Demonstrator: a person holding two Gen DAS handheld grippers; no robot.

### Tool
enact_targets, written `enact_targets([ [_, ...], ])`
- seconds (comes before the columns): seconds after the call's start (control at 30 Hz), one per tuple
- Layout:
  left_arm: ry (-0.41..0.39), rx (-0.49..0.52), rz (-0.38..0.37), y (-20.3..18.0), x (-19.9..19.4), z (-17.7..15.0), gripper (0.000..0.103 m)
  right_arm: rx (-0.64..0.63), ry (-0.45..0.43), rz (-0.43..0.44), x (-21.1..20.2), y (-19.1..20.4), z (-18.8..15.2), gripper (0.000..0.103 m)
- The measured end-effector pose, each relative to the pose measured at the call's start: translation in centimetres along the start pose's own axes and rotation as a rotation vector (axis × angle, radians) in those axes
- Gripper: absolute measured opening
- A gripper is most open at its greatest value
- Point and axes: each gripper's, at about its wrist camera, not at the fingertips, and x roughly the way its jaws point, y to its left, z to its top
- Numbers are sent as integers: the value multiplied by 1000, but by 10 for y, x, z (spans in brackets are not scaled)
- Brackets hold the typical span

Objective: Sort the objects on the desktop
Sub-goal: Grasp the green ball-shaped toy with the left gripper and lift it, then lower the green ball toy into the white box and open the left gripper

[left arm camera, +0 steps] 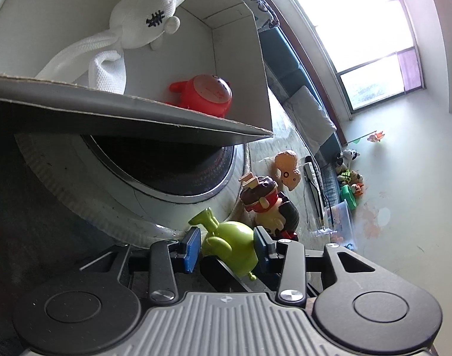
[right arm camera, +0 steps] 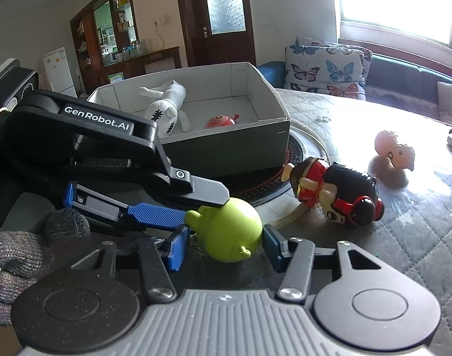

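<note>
Each hand-held gripper has a ribbed grey body, black linkage arms with silver screws and blue ribbed pads; the left hand-held gripper point(right arm camera: 196, 207) reads "GenRobot.AI" (white lettering), beside a grey knitted glove point(right arm camera: 15, 249).

Your way ahead is blocked by the green toy point(right arm camera: 228, 234). Just past it the box point(right arm camera: 226, 154) stands like a wall. To the right lies the red and black doll point(right arm camera: 335, 195), with the peach toy point(right arm camera: 391, 160) further on. Bare quilt point(right arm camera: 418, 237) lies open beside them.
</note>
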Motion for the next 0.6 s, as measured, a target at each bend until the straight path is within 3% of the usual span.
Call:
enact_targets([
  [0.3, -53, 46, -29, -6, -14, -7, 40, 3, -25, 9, -12, 5, 2, 48],
  [0.6, -202, 103, -58, -25, -57, 12, 39, -63, -123, 53, -18, 27, 42, 48],
])
